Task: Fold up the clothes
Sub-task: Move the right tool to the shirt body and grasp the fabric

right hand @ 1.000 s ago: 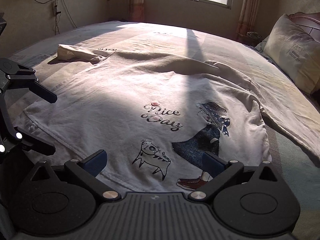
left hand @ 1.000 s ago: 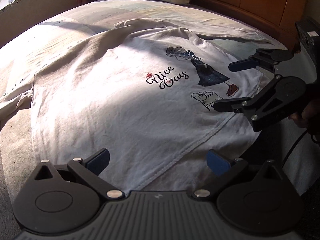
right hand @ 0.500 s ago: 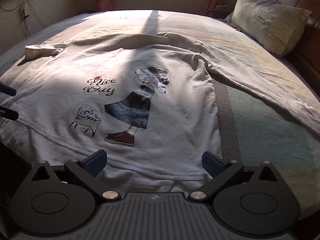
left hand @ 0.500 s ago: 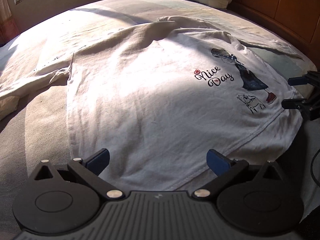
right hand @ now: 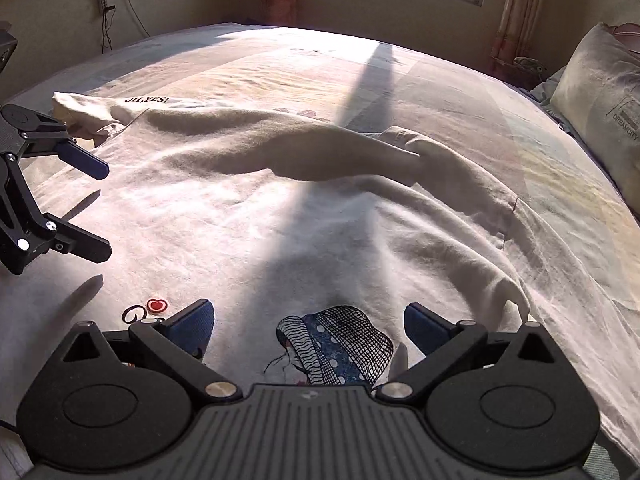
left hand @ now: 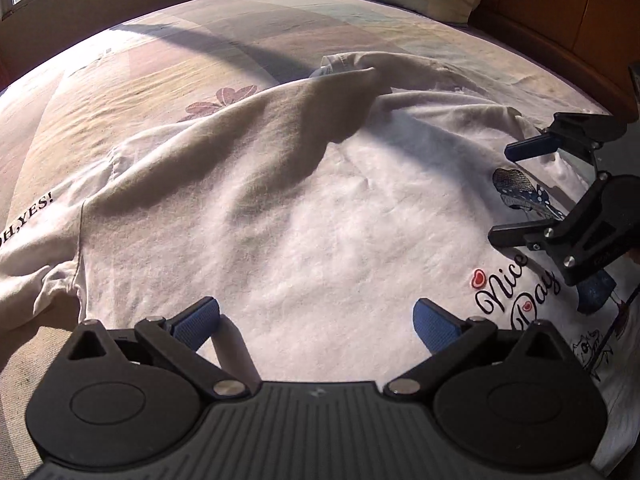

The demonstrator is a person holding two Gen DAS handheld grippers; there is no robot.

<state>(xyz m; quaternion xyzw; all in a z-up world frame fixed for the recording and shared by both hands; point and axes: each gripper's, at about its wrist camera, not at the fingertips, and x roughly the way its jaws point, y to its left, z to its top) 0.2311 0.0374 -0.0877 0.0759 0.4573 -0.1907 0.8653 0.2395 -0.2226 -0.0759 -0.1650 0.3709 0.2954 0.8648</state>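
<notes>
Both claws wide, empty: left claw (left hand: 316, 320), right claw (right hand: 308, 320) over white shirt (left hand: 320, 232) on bed (right hand: 440, 80).

Both tools (left hand: 316, 322) farther up the shirt (left hand: 304, 240)

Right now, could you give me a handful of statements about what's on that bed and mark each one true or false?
1. The white shirt lies spread print side up on the bed. True.
2. The left gripper is clamped on the shirt's hem. False: its fingers stand wide apart over the cloth, gripping nothing.
3. The right gripper is open, with the printed hat between its fingers. True.
4. The print reads "Good Night". False: it reads "Nice Day", with small red hearts.
5. A pillow sits at the bed's head. True.
6. The shirt is already folded into a neat square. False: it is still laid out, with one sleeve draped across the top.
</notes>
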